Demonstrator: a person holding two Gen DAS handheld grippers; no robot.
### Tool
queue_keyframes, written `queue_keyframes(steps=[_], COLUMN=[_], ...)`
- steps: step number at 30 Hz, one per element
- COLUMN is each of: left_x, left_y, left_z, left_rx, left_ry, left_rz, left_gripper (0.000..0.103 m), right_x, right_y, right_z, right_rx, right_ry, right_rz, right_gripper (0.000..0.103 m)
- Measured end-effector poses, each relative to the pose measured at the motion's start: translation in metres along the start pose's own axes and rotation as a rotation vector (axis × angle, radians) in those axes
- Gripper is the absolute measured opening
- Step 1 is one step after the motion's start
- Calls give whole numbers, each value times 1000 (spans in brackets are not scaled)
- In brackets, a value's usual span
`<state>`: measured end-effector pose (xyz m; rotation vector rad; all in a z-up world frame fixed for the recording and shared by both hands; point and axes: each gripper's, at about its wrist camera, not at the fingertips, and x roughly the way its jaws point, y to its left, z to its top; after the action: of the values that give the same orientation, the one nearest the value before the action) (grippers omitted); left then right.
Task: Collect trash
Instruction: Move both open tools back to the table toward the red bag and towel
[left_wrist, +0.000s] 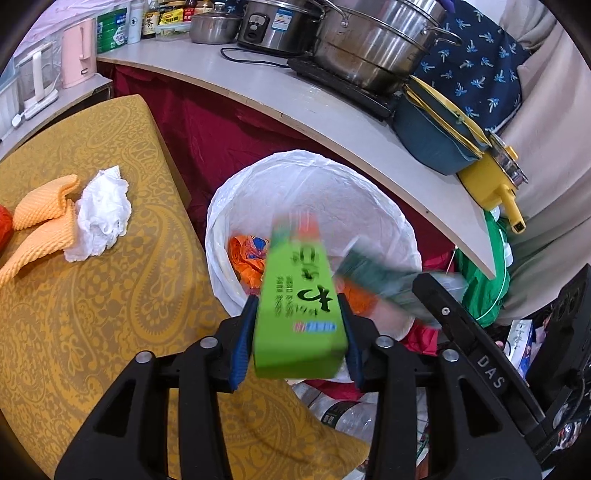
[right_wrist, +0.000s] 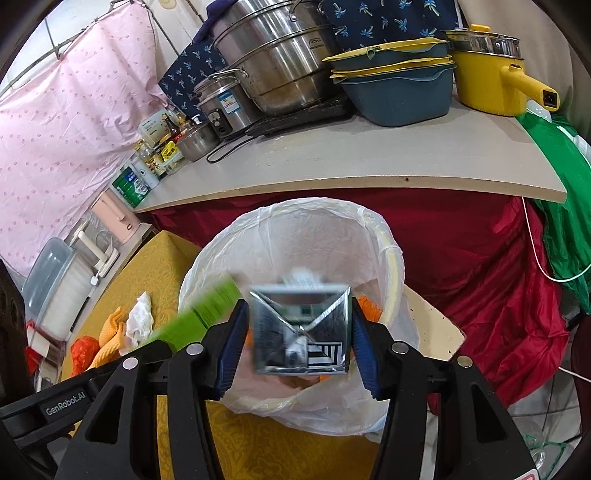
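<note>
From the left wrist camera, the left gripper (left_wrist: 299, 332) has a green carton (left_wrist: 301, 306) between its blue pads, poised over the white-lined trash bin (left_wrist: 258, 177). The carton is blurred and whether the pads press it I cannot tell. Orange wrappers (left_wrist: 245, 258) already lie in the bin. A crumpled tissue (left_wrist: 101, 214) waits on the yellow-clothed table (left_wrist: 110, 314).

From the right wrist camera, the right gripper (right_wrist: 299, 332) brackets a silver-bottomed drink carton (right_wrist: 300, 328) above the same bin (right_wrist: 391, 251); a thin gap seems to show beside the pads, so the grip looks slack.

Both cartons look empty: light, fairly stiff, easily crushed. Flat side walls suit the pads best. The tissue will be soft and weightless.
</note>
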<state>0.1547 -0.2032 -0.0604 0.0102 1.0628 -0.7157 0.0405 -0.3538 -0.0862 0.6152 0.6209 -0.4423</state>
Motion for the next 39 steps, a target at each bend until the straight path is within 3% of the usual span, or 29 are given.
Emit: queue_keyframes(steps=[3, 9, 24, 39], left_x=[-3, -18, -86, -151], left_y=[7, 22, 70, 155], left_z=[2, 3, -12, -46], left_rx=[-32, -59, -127, -260], left_ry=[-20, -60, -167, -246], left_rz=[16, 50, 129, 229], left_gripper=[61, 65, 66, 66], right_x=[-3, -12, -38, -38], right_y=[-1, 7, 75, 163], right_z=[4, 5, -11, -48], right_rx=[14, 3, -95, -235], right_ry=[-18, -31, -40, 19], right_rz=[-3, 8, 98, 201], right_gripper=[63, 64, 68, 71])
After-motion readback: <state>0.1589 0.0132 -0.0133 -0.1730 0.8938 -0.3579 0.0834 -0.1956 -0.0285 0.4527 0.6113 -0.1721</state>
